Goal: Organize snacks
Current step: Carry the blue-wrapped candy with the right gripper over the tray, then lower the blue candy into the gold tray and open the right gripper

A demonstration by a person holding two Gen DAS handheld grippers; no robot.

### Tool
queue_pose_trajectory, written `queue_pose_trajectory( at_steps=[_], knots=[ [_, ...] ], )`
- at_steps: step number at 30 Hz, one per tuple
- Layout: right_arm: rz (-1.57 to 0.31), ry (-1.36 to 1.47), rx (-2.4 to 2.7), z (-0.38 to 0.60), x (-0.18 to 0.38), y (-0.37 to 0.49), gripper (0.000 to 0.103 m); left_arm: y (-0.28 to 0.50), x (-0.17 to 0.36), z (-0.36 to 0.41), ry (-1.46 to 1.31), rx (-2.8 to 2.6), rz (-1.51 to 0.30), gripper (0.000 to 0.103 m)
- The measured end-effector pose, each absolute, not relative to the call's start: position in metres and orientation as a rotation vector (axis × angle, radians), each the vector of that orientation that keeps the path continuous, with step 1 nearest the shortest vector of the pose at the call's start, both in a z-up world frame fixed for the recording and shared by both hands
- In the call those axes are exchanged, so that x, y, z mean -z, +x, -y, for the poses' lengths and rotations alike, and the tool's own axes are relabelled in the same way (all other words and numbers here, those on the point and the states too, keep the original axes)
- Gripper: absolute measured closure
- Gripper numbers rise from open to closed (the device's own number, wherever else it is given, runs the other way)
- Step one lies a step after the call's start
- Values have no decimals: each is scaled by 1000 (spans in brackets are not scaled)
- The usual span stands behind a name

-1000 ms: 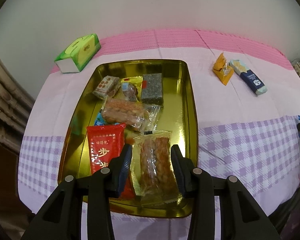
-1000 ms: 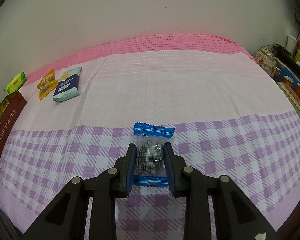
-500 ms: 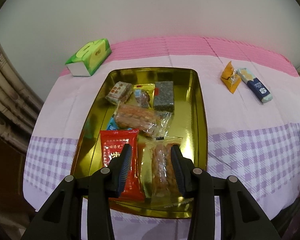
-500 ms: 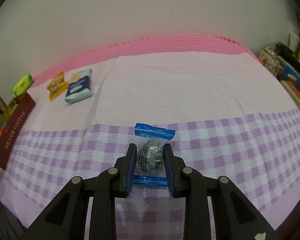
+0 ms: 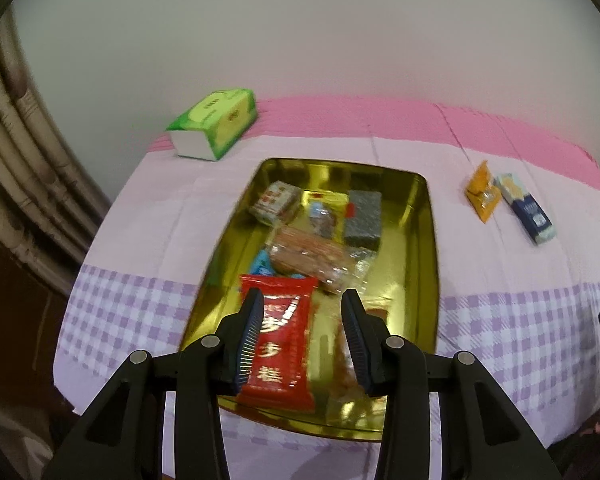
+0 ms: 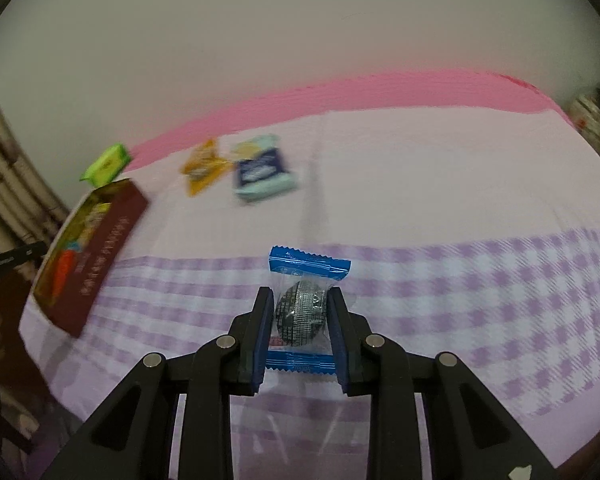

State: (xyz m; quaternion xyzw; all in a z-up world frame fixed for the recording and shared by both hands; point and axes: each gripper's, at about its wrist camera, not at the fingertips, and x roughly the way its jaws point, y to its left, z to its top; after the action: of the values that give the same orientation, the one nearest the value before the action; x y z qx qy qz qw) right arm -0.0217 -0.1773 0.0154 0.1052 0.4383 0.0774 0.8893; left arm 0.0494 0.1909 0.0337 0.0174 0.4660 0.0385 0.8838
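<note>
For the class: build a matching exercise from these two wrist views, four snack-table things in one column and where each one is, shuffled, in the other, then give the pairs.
Things
1. red packet
2. blue-ended packet
3. green tissue pack
4. orange packet

Places
A. on the cloth right of the gold tray
B. between the right tool's pads
C. in the tray, at its near end
D. by the wall, beyond the tray

Pairs: 1-C, 2-B, 3-D, 4-A

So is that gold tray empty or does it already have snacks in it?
Partly filled. The gold tray holds several packets, including a red packet; its right side shows bare metal.
</note>
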Motion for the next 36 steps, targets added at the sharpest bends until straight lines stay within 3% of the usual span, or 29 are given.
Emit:
queue_pose_trajectory(
  at_steps=[14, 20, 36],
  knots=[
    [-873, 84, -553, 0, -72, 45, 77, 54, -42, -243, -59, -254, -975, 60],
    [-936, 47, -591, -61, -53, 84, 77, 55, -44, -246, -59, -268, -966, 57],
    [-1010, 17, -568, -100, -10, 119, 75, 59, -39, -246, -60, -245, -991, 53]
  ],
)
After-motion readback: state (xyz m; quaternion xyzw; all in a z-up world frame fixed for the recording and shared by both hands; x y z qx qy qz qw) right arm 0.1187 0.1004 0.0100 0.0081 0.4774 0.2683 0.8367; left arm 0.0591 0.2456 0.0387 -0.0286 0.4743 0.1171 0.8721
